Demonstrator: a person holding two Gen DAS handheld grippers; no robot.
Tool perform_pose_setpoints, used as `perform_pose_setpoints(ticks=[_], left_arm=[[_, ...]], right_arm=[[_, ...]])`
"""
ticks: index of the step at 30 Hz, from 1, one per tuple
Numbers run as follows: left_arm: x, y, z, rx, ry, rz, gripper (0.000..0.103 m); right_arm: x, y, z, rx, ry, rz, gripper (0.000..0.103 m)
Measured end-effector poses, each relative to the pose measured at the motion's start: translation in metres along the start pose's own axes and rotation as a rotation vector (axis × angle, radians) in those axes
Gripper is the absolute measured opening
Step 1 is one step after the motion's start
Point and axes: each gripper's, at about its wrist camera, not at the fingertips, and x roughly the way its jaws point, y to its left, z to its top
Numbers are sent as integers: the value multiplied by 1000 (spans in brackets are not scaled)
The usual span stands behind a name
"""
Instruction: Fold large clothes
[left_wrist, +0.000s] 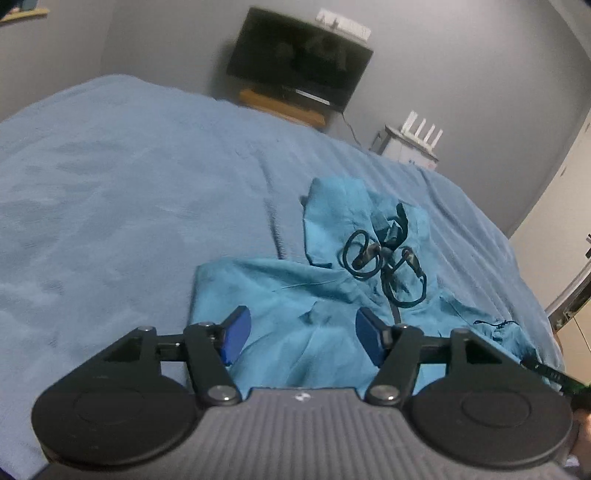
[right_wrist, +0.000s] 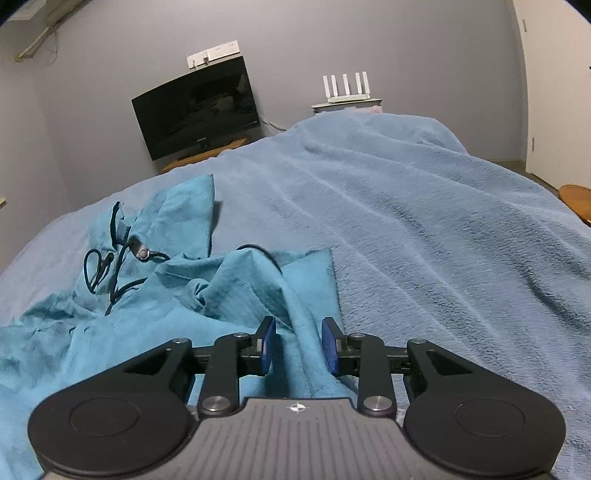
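Note:
A crumpled teal garment (left_wrist: 295, 295) with a dark drawstring (left_wrist: 384, 266) lies on the blue bed cover (left_wrist: 129, 203). My left gripper (left_wrist: 303, 334) is open, its blue pads wide apart just above the garment's near part. In the right wrist view the same garment (right_wrist: 147, 295) lies at the left and centre. My right gripper (right_wrist: 299, 345) is open with a raised fold of the garment's right edge between its pads; the pads are apart from the cloth.
A dark TV (right_wrist: 195, 110) on a wooden shelf stands against the grey wall beyond the bed. A white router (right_wrist: 347, 88) sits on a small stand. A door (left_wrist: 561, 221) is at the right. A wooden stool (right_wrist: 576, 199) stands at the bed's right.

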Motion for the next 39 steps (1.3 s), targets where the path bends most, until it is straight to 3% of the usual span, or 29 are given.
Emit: perform_pose_setpoints(ticks=[4, 8, 11, 14, 15, 19, 20, 21, 24, 26, 29, 31, 32, 34, 36, 39], left_arm=[[47, -6, 12, -32, 137, -15, 62], [92, -8, -1, -1, 300, 97, 62], [94, -10, -14, 56, 321, 81, 62], [93, -20, -26, 191, 325, 80, 61], [92, -23, -30, 235, 327, 89, 56], [84, -37, -40, 372, 276, 116, 30], [76, -39, -42, 392, 236, 124, 27], [67, -43, -42, 414, 171, 140, 24], [44, -47, -36, 418, -24, 153, 23], [46, -41, -30, 377, -26, 162, 23], [76, -22, -29, 306, 99, 170, 27], [89, -14, -36, 302, 147, 189, 41], [90, -14, -39, 303, 138, 202, 45], [85, -15, -41, 295, 108, 228, 57], [77, -18, -40, 284, 82, 260, 62], [47, -29, -36, 288, -27, 237, 63]], right_arm=[[-10, 0, -3, -51, -11, -2, 31], [-14, -1, -6, -65, -13, 1, 31], [-11, 0, -8, -73, -7, 0, 31], [-6, 2, -9, -83, 3, 5, 31], [-4, 3, -10, -88, 5, 5, 31], [1, 6, -12, -111, 9, 7, 28], [0, 7, -12, -118, 2, 2, 23], [-1, 7, -11, -127, -10, -3, 10], [-11, 10, -6, -124, -87, 11, 9], [-13, 16, -4, -140, -138, -2, 9], [-3, 20, -5, -148, -137, -48, 14], [8, 17, -9, -137, -86, -73, 25], [11, 14, -13, -134, -64, -87, 29], [9, 8, -16, -116, -61, -104, 47], [1, 0, -16, -66, -72, -106, 51], [-15, -7, -15, -14, -82, -105, 52]])
